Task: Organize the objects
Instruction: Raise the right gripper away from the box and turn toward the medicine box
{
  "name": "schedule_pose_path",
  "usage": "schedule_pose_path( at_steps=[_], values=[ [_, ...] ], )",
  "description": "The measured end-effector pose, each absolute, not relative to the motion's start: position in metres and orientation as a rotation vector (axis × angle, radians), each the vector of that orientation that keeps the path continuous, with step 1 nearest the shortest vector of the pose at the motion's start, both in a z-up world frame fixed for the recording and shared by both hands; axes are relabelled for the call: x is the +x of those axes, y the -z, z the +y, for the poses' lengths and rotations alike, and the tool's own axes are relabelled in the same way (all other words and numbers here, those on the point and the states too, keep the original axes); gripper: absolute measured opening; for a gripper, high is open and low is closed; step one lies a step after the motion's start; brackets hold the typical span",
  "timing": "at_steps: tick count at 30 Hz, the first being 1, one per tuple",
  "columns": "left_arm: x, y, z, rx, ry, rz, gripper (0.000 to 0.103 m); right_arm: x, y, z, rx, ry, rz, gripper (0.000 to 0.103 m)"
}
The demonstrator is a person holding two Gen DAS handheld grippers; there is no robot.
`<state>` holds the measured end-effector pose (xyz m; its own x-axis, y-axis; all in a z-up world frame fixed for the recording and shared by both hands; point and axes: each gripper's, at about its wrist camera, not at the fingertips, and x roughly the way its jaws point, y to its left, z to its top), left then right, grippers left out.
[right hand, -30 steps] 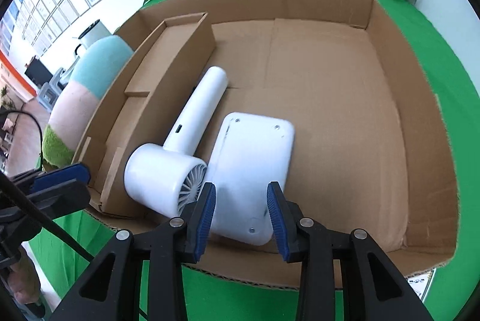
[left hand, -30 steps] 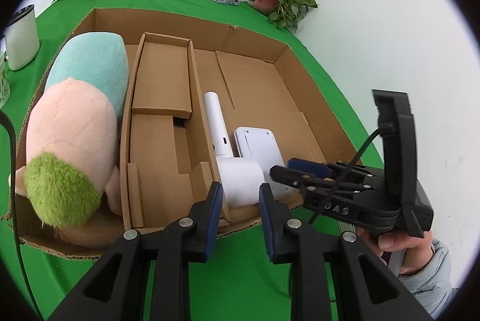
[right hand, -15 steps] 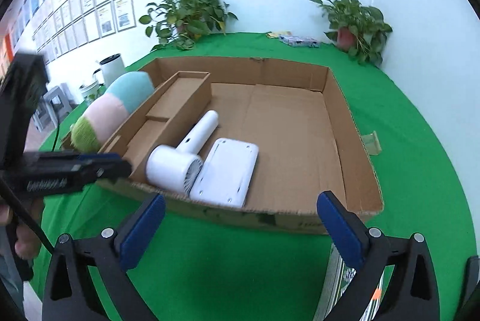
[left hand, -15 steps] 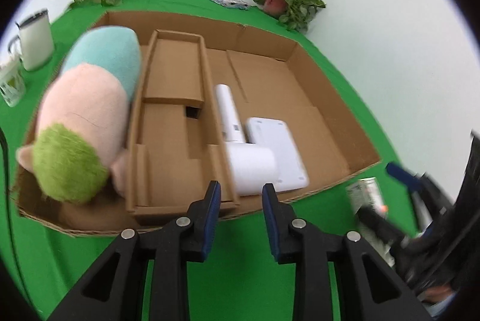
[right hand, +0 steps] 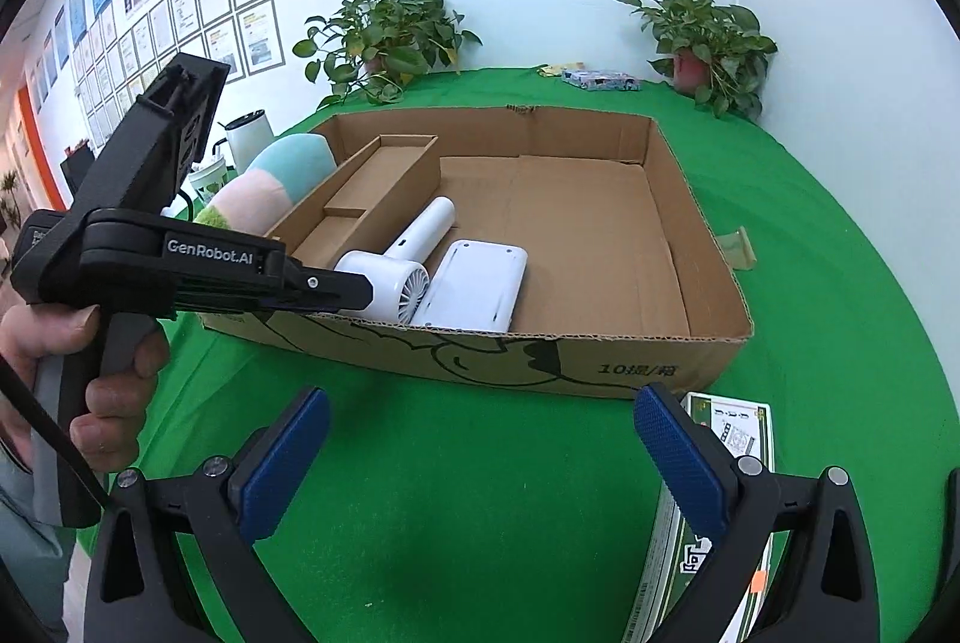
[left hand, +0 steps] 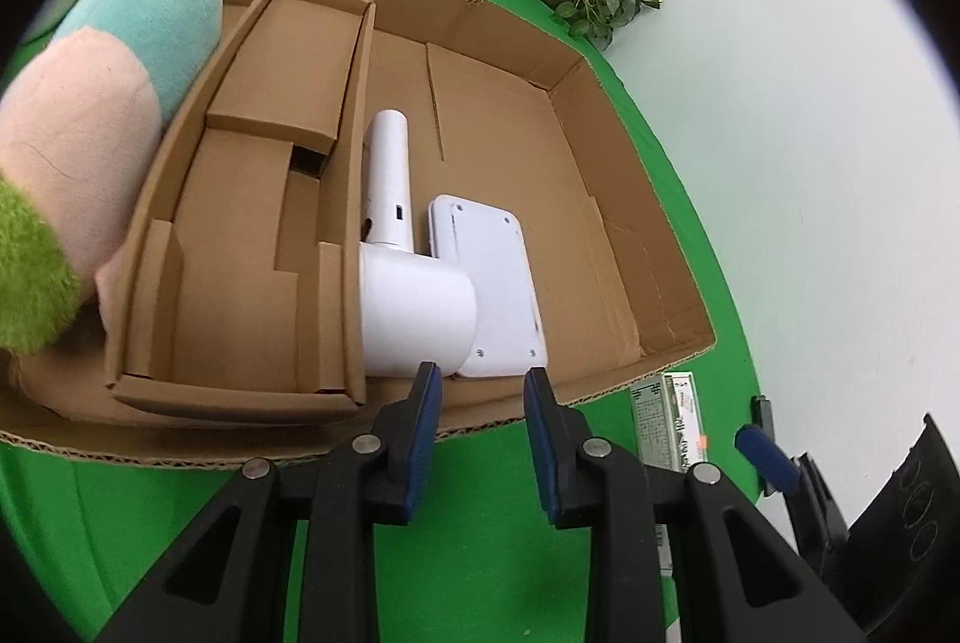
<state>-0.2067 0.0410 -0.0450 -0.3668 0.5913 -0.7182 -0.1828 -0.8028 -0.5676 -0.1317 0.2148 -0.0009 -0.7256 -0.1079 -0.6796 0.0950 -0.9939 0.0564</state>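
A white hair dryer (left hand: 414,307) (right hand: 390,277) and a flat white device (left hand: 492,271) (right hand: 474,289) lie side by side in the open cardboard box (right hand: 540,361). My left gripper (left hand: 482,379) hovers at the box's near edge, just short of the dryer's barrel. Its jaws stand a narrow gap apart with nothing between them. My right gripper (right hand: 480,403) is wide open and empty over the green cloth in front of the box. A green-and-white carton (right hand: 732,433) (left hand: 666,421) lies on the cloth under its right finger.
A cardboard insert tray (left hand: 240,247) and a pastel plush toy (left hand: 78,150) fill the box's left side. Two potted plants (right hand: 384,36) (right hand: 708,36), a white kettle (right hand: 246,138) and a small packet (right hand: 600,78) stand at the table's back. A hand holds the left gripper (right hand: 360,292).
My right gripper let go of the flat white device, drew back out of the box and opened wide. My left gripper came slightly lower and nearer to the hair dryer.
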Motion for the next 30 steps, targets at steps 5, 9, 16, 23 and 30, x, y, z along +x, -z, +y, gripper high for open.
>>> schedule_pose_path(
  at_steps=[5,9,16,23,30],
  values=[
    [-0.210,0.049,0.046,-1.410,-2.188,-0.581,0.027,-0.125,-0.003,0.220,1.095,2.835,-0.046,0.102],
    [-0.203,0.030,0.043,-1.371,-2.280,-0.479,0.027,-0.119,-0.004,0.225,1.096,2.839,-0.067,0.102],
    [-0.214,0.013,0.026,-1.402,-2.442,-0.261,0.043,-0.116,0.007,0.231,1.137,2.822,-0.132,0.102],
    [-0.232,0.041,0.022,-1.544,-2.347,-0.302,0.042,-0.111,0.011,0.222,1.143,2.803,-0.089,0.102],
    [-0.239,0.043,0.036,-1.584,-2.283,-0.307,0.042,-0.113,0.022,0.224,1.183,2.784,-0.122,0.102]
  ],
)
